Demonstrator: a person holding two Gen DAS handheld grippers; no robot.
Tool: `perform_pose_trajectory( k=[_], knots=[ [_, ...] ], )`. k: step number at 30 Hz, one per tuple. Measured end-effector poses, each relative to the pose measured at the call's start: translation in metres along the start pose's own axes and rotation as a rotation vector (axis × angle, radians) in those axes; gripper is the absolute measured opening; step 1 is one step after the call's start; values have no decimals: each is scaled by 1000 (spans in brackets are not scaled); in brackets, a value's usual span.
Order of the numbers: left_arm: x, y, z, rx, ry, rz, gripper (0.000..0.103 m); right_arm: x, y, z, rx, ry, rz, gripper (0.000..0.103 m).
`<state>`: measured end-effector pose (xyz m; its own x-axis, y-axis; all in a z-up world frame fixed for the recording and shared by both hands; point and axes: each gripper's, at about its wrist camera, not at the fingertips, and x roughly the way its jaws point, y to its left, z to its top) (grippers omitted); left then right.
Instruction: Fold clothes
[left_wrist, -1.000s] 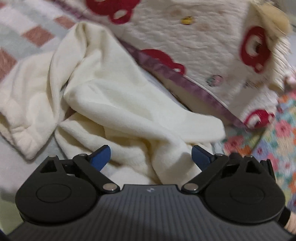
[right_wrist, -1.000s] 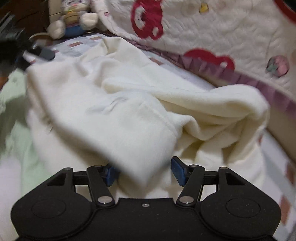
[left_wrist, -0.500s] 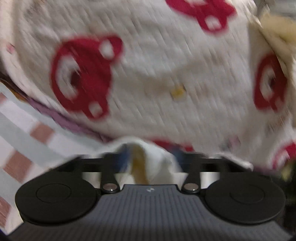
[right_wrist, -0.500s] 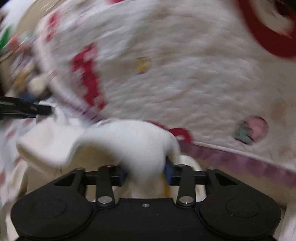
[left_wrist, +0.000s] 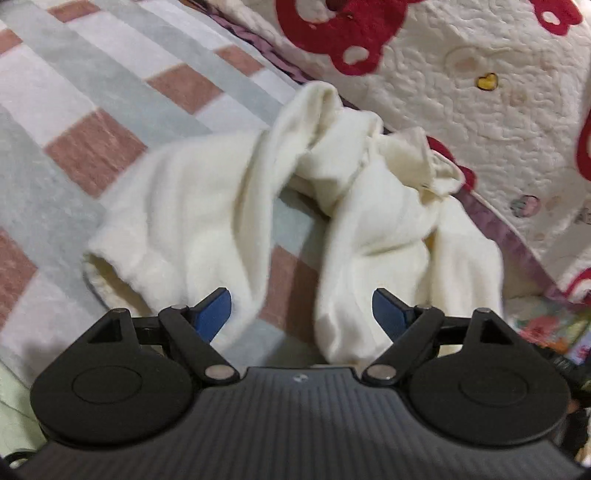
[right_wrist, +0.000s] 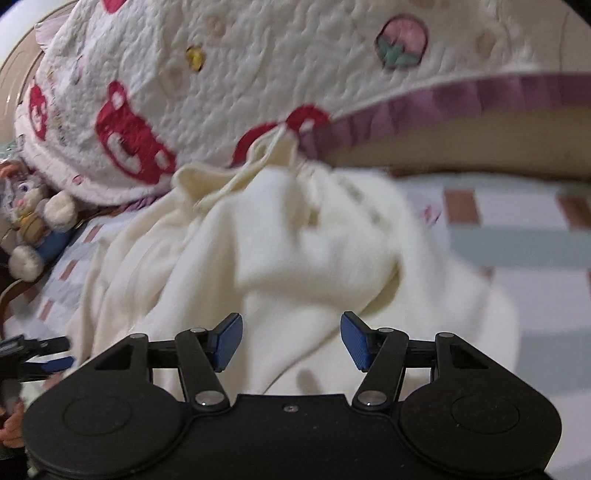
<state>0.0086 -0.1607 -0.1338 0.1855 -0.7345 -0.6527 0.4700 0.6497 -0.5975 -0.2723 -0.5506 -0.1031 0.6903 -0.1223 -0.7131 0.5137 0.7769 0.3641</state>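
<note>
Both wide (nothing held) | left gripper (left_wrist: 301, 310), right gripper (right_wrist: 291, 341) | cream garment (left_wrist: 207, 206) just ahead, crumpled

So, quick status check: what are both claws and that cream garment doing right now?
Left claw open, right claw open, neither gripping. Cream garment crumpled on the checked bedsheet, unfolded. Quilt crowds its far edge.

Black ribbed hand-held gripper (left_wrist: 301, 308) body, round side discs, silver pivot screws, blue finger pads (left_wrist: 212, 314)
</note>
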Motion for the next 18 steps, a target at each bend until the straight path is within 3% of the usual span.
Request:
perform_pose_trajectory(
  k=[7, 12, 14, 15, 18],
  knots=[
    [13, -19, -5, 64, 66, -126, 83, 18, 50, -33, 28, 130, 171, 66],
    [15, -31, -13, 178, 68, -104, 84, 43, 69, -56, 17, 170, 150, 71],
    [12, -34, -15, 217, 45, -80, 84, 45, 72, -60, -21, 128, 153, 20],
    [9, -33, -14, 213, 31, -79, 84, 37, 75, -55, -50, 96, 151, 10],
    [2, -30, -11, 201, -11, -76, 83, -3, 84, -24, -164, 12, 86, 9]
  ],
)
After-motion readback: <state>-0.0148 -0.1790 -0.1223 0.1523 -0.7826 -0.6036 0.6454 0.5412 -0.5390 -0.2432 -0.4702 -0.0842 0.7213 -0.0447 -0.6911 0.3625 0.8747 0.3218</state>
